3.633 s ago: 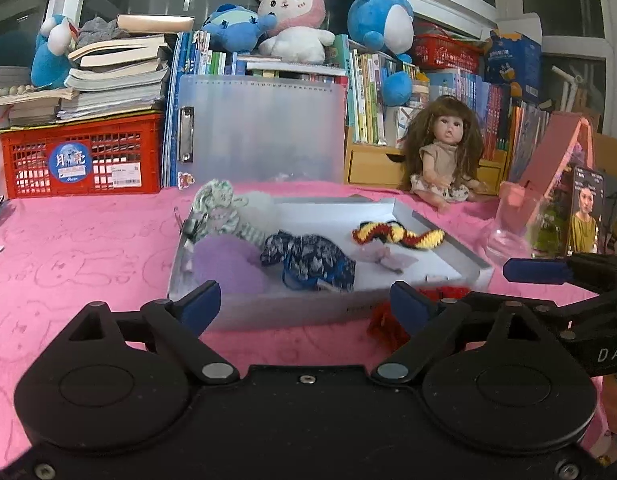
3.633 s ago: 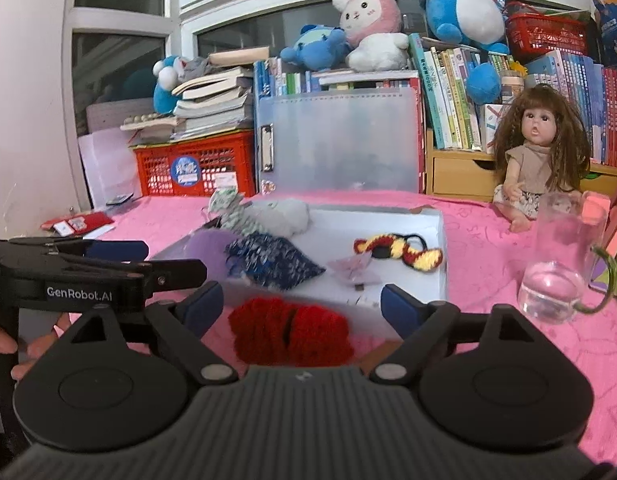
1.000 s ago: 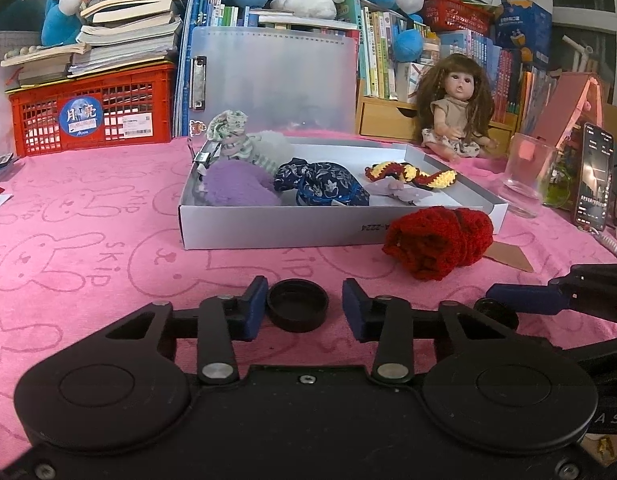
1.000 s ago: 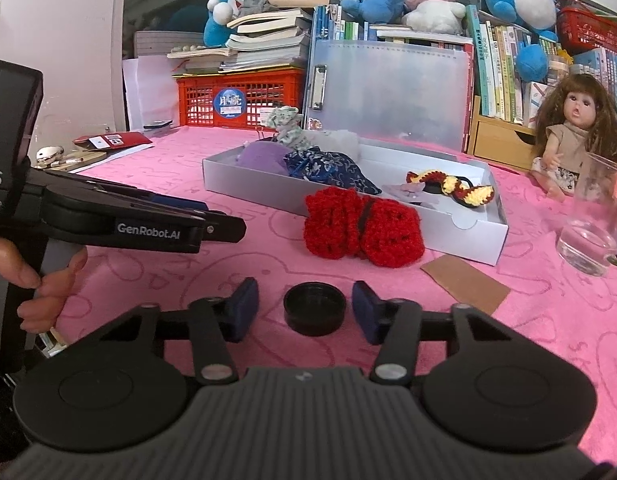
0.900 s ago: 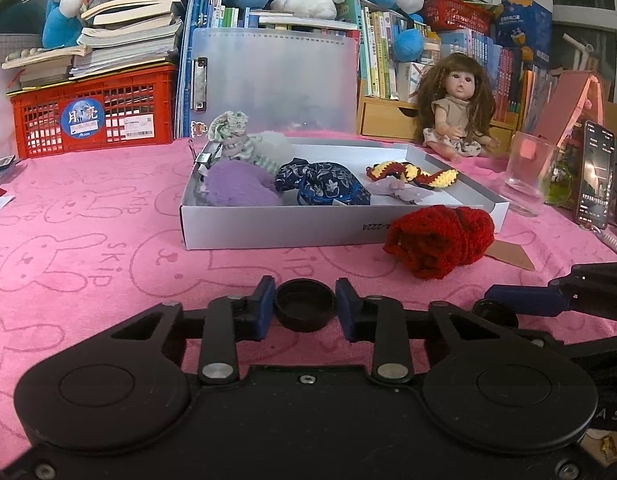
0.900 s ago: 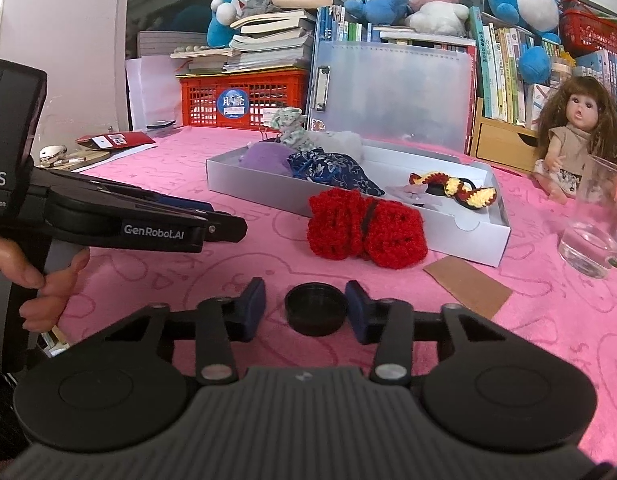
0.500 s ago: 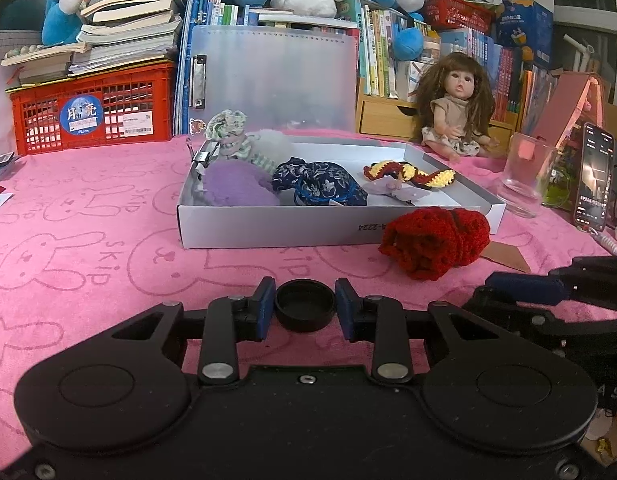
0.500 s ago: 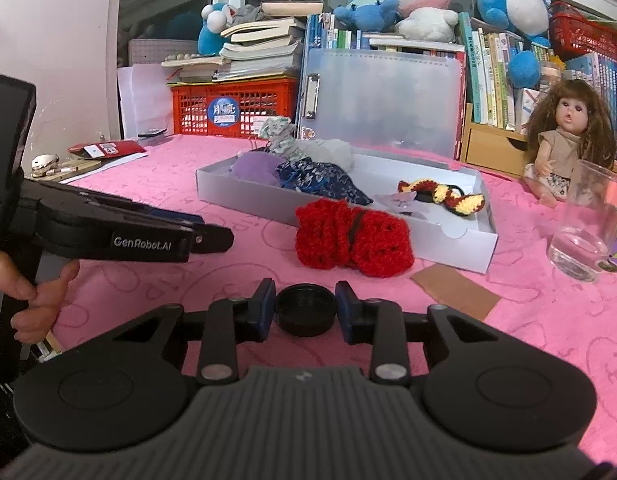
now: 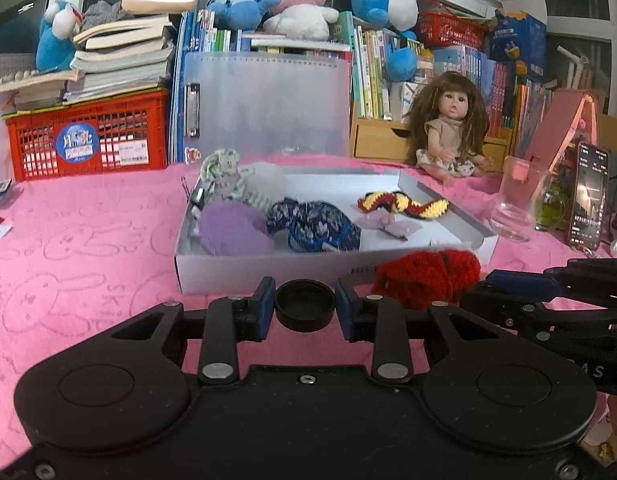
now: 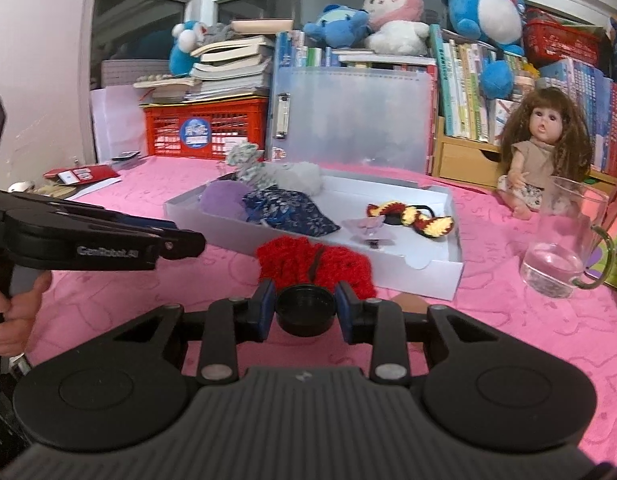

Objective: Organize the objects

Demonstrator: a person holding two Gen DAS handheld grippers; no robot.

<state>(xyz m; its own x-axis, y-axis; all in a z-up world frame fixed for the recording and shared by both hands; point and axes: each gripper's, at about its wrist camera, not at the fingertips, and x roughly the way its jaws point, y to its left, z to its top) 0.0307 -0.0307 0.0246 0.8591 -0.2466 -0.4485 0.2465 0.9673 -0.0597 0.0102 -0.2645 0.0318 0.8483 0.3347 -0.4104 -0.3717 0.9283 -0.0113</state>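
Observation:
Two small black round caps are held, one in each gripper. In the left wrist view my left gripper (image 9: 305, 307) is shut on a black cap (image 9: 305, 312), its blue pads pressing both sides, just above the pink cloth in front of the white tray (image 9: 268, 270). In the right wrist view my right gripper (image 10: 306, 307) is shut on the other black cap (image 10: 306, 313). A red knitted piece (image 10: 313, 265) lies right behind that cap, outside the tray's (image 10: 428, 276) near wall. The tray holds several fabric hair pieces.
A glass mug (image 10: 564, 248) with water stands to the right of the tray, and a doll (image 10: 544, 152) sits behind it. A phone (image 9: 588, 196) leans at the far right. A brown card (image 10: 408, 302) lies by the tray. Books, a red crate (image 9: 88, 140) and plush toys line the back.
Both pairs of jaws have narrowed from loosely around their caps to pressing on them. The right view has tipped up, so the red knitted piece now sits directly behind its cap.

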